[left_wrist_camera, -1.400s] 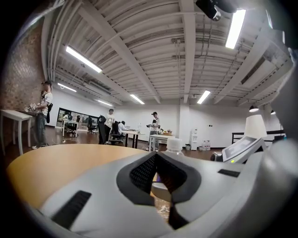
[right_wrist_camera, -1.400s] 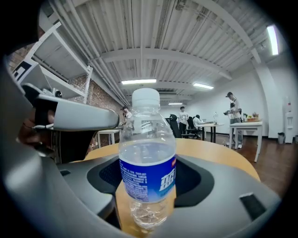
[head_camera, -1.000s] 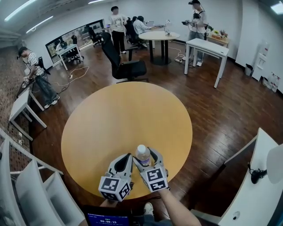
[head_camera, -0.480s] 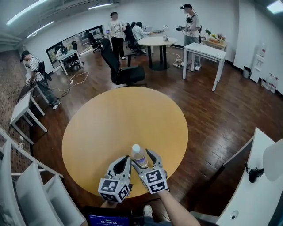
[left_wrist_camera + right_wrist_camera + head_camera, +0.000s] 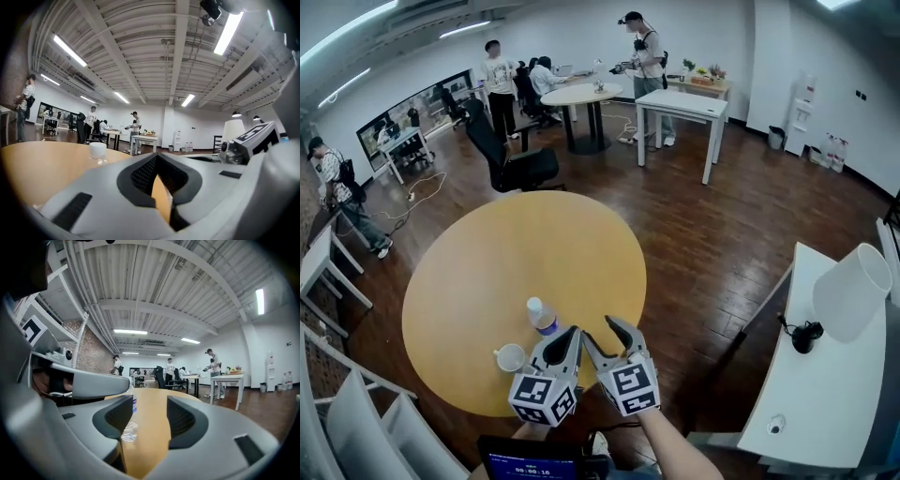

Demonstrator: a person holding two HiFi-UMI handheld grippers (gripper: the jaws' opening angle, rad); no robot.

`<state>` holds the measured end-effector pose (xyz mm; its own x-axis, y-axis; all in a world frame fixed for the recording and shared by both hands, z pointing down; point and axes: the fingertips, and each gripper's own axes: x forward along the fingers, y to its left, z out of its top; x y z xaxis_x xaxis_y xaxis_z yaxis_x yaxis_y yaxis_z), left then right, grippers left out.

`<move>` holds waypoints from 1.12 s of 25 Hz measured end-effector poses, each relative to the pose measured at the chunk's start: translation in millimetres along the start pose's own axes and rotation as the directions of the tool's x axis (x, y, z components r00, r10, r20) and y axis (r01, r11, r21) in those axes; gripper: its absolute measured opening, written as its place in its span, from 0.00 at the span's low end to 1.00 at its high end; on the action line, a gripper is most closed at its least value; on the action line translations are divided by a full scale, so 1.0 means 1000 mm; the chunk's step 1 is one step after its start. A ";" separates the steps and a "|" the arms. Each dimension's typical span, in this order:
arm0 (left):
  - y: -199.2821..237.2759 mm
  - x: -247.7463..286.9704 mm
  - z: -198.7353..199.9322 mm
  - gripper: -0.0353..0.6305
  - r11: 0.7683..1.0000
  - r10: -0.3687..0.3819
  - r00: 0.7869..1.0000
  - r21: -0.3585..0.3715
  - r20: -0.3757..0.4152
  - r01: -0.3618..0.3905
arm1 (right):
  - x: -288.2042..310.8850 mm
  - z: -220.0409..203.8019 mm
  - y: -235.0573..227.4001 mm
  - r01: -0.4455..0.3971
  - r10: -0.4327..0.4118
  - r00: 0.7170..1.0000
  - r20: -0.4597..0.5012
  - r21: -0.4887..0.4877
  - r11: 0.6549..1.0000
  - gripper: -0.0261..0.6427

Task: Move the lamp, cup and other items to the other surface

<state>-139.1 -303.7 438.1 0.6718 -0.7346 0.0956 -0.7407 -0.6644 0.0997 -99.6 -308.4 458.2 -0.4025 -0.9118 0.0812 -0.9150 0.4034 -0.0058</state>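
Observation:
A clear water bottle (image 5: 540,317) with a white cap stands on the round yellow table (image 5: 487,272), near its front edge. A white cup (image 5: 510,357) sits just left of it. My right gripper (image 5: 601,334) hangs right of the bottle, its jaws apart and closing with nothing between them. In the right gripper view the bottle (image 5: 130,427) shows behind the left jaw. My left gripper (image 5: 570,336) is shut and empty, close beside the bottle. A white lamp (image 5: 853,291) lies on the white surface (image 5: 806,403) at the right.
Dark wood floor separates the round table from the white surface. A black office chair (image 5: 511,159) stands behind the table. Farther back are a small round table (image 5: 581,94), a white desk (image 5: 684,108) and several people. White shelving (image 5: 356,412) is at lower left.
The bottle was between my right gripper's jaws; now it stands free on the table and the gripper has come off it. The view swung right, bringing in the cup and more of the lamp.

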 end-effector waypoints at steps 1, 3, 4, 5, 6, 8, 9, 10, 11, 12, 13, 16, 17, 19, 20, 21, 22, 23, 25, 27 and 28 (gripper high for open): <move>-0.013 0.005 0.000 0.07 1.000 -0.026 1.000 0.000 -0.004 0.026 | -0.013 0.004 -0.009 0.028 -0.028 1.000 0.008 -0.001 1.000 0.31; -0.040 0.014 0.003 0.07 0.997 -0.082 0.997 0.000 -0.011 0.082 | -0.039 0.011 -0.025 0.080 -0.080 0.997 0.023 -0.003 0.997 0.24; -0.054 0.019 0.003 0.07 0.994 -0.112 0.994 0.000 -0.013 0.112 | -0.051 0.014 -0.033 0.106 -0.106 0.994 0.028 -0.006 0.994 0.19; -0.068 0.024 0.003 0.07 0.990 -0.142 0.990 0.000 -0.014 0.142 | -0.064 0.016 -0.042 0.133 -0.133 0.991 0.032 -0.010 0.991 0.16; -0.083 0.029 0.001 0.07 0.985 -0.172 0.985 0.001 -0.017 0.172 | -0.077 0.017 -0.051 0.161 -0.161 0.986 0.035 -0.014 0.987 0.14; -0.112 0.039 -0.001 0.07 0.973 -0.231 0.973 0.007 -0.026 0.231 | -0.102 0.019 -0.068 0.217 -0.216 0.975 0.041 -0.014 0.976 0.07; -0.126 0.043 -0.002 0.07 0.965 -0.260 0.965 0.009 -0.029 0.261 | -0.114 0.021 -0.076 0.243 -0.243 0.969 0.044 -0.011 0.970 0.04; -0.138 0.047 -0.002 0.07 0.958 -0.288 0.957 0.010 -0.030 0.288 | -0.125 0.024 -0.082 0.267 -0.267 0.963 0.046 -0.006 0.964 0.04; -0.150 0.050 -0.001 0.07 0.950 -0.313 0.949 0.010 -0.032 0.313 | -0.135 0.026 -0.088 0.290 -0.289 0.956 0.049 -0.004 0.957 0.04; -0.162 0.053 -0.001 0.07 0.942 -0.336 0.941 0.011 -0.035 0.337 | -0.144 0.027 -0.095 0.311 -0.310 0.949 0.055 -0.006 0.950 0.04; -0.173 0.057 -0.001 0.07 0.933 -0.359 0.932 0.012 -0.038 0.360 | -0.153 0.027 -0.101 0.332 -0.331 0.942 0.063 -0.010 0.943 0.04; -0.202 0.064 -0.002 0.07 0.906 -0.422 0.905 0.013 -0.044 0.423 | -0.177 0.031 -0.116 0.386 -0.385 0.920 0.074 -0.012 0.922 0.04; -0.211 0.065 -0.002 0.07 0.898 -0.440 0.897 0.012 -0.046 0.441 | -0.184 0.032 -0.119 0.401 -0.399 0.914 0.077 -0.009 0.916 0.04; -0.225 0.068 -0.001 0.07 0.883 -0.468 0.882 0.013 -0.051 0.469 | -0.196 0.035 -0.126 0.431 -0.430 0.899 0.085 0.001 0.902 0.04; -0.230 0.069 -0.001 0.07 0.877 -0.479 0.876 0.015 -0.052 0.480 | -0.201 0.035 -0.130 0.447 -0.445 0.890 0.096 0.001 0.894 0.04; -0.234 0.070 -0.001 0.07 0.872 -0.489 0.871 0.016 -0.053 0.490 | -0.204 0.035 -0.134 0.460 -0.457 0.883 0.108 -0.002 0.888 0.04; -0.238 0.071 0.000 0.07 0.867 -0.496 0.866 0.017 -0.054 0.498 | -0.207 0.035 -0.137 0.468 -0.464 0.878 0.118 -0.004 0.884 0.04; -0.240 0.073 0.000 0.07 0.863 -0.503 0.863 0.017 -0.054 0.504 | -0.208 0.035 -0.139 0.473 -0.469 0.875 0.125 -0.005 0.881 0.04; -0.244 0.075 0.000 0.07 0.858 -0.511 0.858 0.018 -0.055 0.513 | -0.211 0.036 -0.141 0.479 -0.475 0.872 0.119 -0.007 0.878 0.05; -0.247 0.076 0.000 0.07 0.855 -0.517 0.854 0.018 -0.055 0.519 | -0.212 0.035 -0.140 0.476 -0.474 0.876 0.093 -0.005 0.879 0.05; -0.248 0.077 0.000 0.07 0.853 -0.521 0.852 0.019 -0.053 0.522 | -0.213 0.035 -0.139 0.476 -0.474 0.877 0.086 -0.008 0.879 0.05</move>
<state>96.0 -195.2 420.7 0.9586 -0.2725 0.0821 -0.2808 -0.9527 0.1166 112.6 -173.2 406.9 0.0781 -0.9969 -0.0114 -0.9961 -0.0785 0.0412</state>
